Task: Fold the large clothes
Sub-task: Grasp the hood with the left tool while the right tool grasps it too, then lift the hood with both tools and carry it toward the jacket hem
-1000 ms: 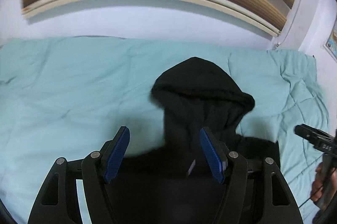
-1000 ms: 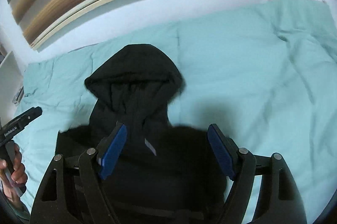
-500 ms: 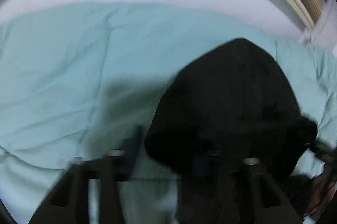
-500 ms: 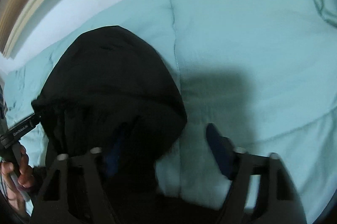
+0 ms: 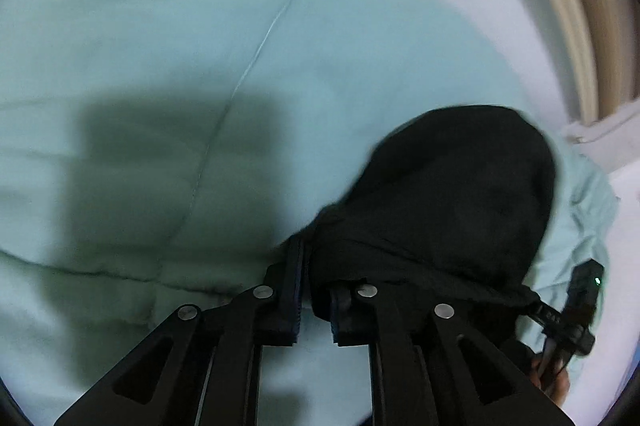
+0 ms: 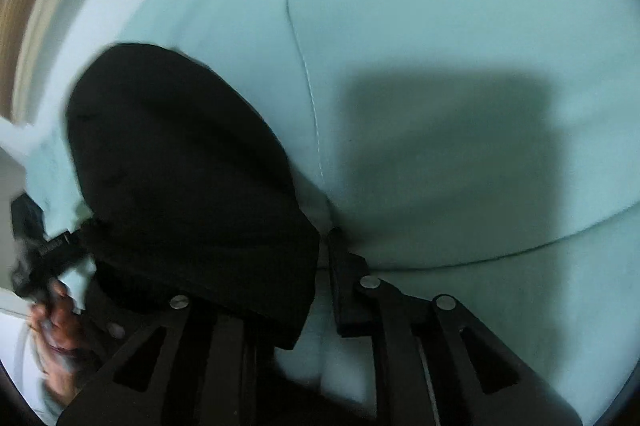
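A black hoodie lies on a teal duvet, and its hood [image 5: 460, 194] fills the right of the left wrist view. My left gripper [image 5: 316, 250] is shut, pinching the hood's near left corner between its fingers. In the right wrist view the hood [image 6: 180, 166] sits at the left. My right gripper [image 6: 324, 246] has its jaws closing on the hood's near right corner; the fabric covers its left finger. Each gripper also shows at the other view's edge: the right gripper [image 5: 576, 306] and the left gripper [image 6: 40, 246]. The hoodie's body is hidden below the fingers.
The teal duvet [image 5: 160, 66] [image 6: 460, 26] spreads flat beyond the hood, with a stitched seam and the grippers' shadows on it. A wooden slatted headboard [image 5: 592, 6] and a white wall rise behind. A person's hand [image 6: 56, 322] holds the left gripper.
Both grippers have dropped toward the bed and moved forward from over the hoodie's chest to the hood. Their jaws, wide open a second ago, have closed on the hood's two near corners.
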A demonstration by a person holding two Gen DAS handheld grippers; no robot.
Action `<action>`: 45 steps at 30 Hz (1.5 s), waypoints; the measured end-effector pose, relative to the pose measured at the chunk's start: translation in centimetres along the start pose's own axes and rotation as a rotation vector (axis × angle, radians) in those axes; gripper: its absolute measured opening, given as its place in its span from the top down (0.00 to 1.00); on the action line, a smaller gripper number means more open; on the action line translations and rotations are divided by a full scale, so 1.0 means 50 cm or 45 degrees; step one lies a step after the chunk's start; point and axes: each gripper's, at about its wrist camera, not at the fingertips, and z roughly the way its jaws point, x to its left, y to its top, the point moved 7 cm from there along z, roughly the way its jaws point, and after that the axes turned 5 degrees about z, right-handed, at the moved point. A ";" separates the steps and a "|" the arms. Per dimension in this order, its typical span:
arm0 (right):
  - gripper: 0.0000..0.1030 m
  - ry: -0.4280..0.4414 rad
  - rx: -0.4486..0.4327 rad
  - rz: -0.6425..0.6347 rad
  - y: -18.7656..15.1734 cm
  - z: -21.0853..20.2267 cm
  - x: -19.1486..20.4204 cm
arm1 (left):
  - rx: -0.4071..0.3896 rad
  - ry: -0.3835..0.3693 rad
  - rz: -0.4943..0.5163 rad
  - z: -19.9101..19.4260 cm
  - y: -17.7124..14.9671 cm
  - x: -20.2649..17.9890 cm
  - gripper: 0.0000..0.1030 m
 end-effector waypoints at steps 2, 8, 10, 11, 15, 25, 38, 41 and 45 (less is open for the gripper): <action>0.67 -0.028 -0.022 -0.082 -0.005 -0.037 0.015 | -0.050 0.058 0.077 -0.038 0.002 -0.008 0.56; 0.46 -0.045 -0.042 -0.226 -0.060 -0.146 0.042 | -0.234 0.169 0.304 -0.171 -0.011 -0.058 0.46; 0.45 -0.037 -0.093 -0.250 -0.063 -0.185 0.059 | -0.307 0.181 0.358 -0.207 -0.011 -0.089 0.46; 0.44 -0.019 -0.129 -0.268 -0.060 -0.206 0.077 | -0.357 0.154 0.397 -0.231 -0.003 -0.120 0.46; 0.37 0.050 -0.246 -0.311 -0.019 -0.249 0.147 | -0.456 0.099 0.475 -0.272 0.032 -0.200 0.45; 0.38 -0.136 0.035 -0.316 -0.022 -0.013 0.131 | 0.118 0.198 0.506 0.024 -0.033 -0.135 0.45; 0.35 0.070 0.002 -0.313 -0.032 -0.106 0.071 | -0.197 0.012 0.454 -0.125 0.011 -0.136 0.44; 0.29 0.106 -0.030 -0.304 -0.014 -0.149 0.042 | -0.247 -0.004 0.406 -0.161 0.058 -0.107 0.42; 0.27 0.077 -0.033 -0.319 0.023 -0.164 0.005 | -0.191 0.000 0.384 -0.146 0.081 -0.077 0.41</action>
